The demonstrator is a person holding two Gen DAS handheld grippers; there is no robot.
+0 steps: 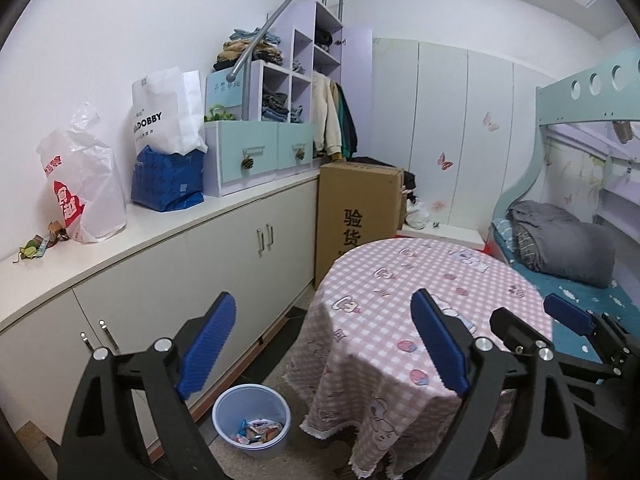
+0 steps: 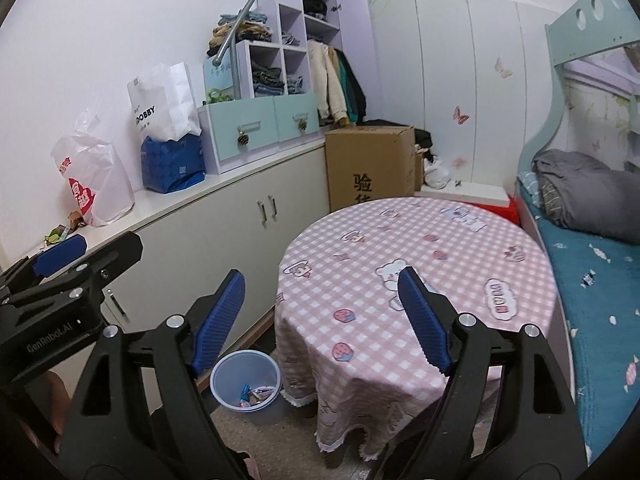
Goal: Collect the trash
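Note:
A pale blue bin [image 1: 251,418] stands on the floor left of the round table; it also shows in the right wrist view [image 2: 245,380]. Several snack wrappers [image 1: 258,431] lie inside it. A few scraps of trash [image 1: 38,243] lie on the white counter beside a plastic bag; they show in the right wrist view too [image 2: 60,234]. My left gripper [image 1: 322,346] is open and empty, held above the bin and the table's edge. My right gripper [image 2: 322,320] is open and empty, over the table's near edge. The right gripper [image 1: 560,320] also shows in the left wrist view.
The round table [image 1: 420,280] has a pink checked cloth. A long white cabinet [image 1: 240,236] runs along the left wall with bags [image 1: 86,188] and drawers on top. A cardboard box [image 1: 358,208] stands behind the table. A bunk bed [image 2: 592,248] is on the right.

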